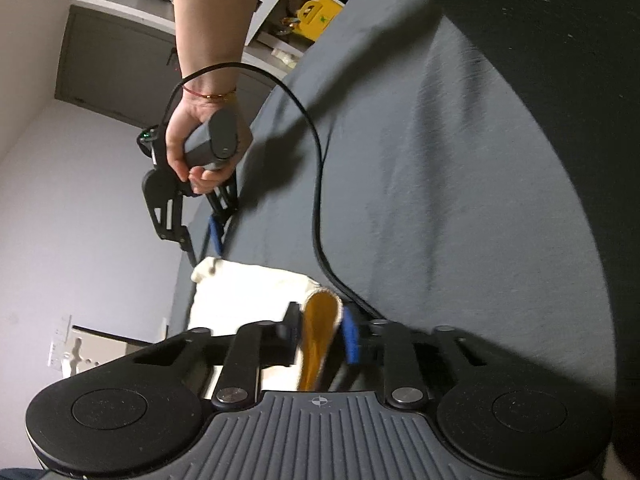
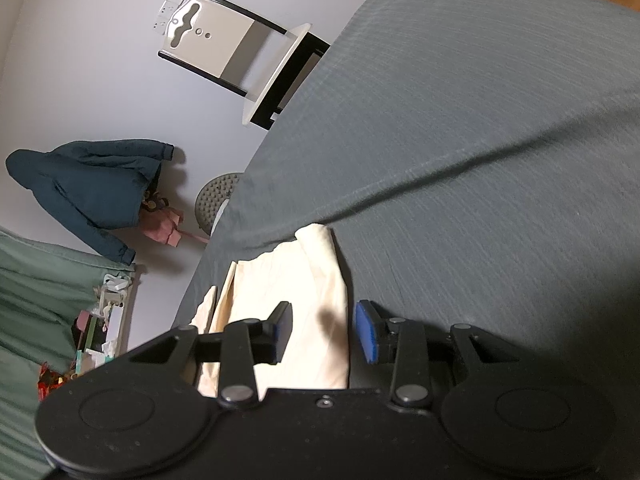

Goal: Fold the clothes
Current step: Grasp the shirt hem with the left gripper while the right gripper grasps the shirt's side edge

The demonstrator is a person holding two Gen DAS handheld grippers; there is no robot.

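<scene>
The room is dim and evenly lit, the white wall (image 2: 80,92) the brightest surface. Both views bend hard at the rims and fall off into black corners (the usual fisheye vignette). Soft shadows pool on the grey sheet (image 1: 440,200) under the hand (image 1: 192,140) and beside the cream garment (image 2: 304,280). Edges look slightly smeared; the gripper bodies nearest the lens are soft, and there's no glare
</scene>
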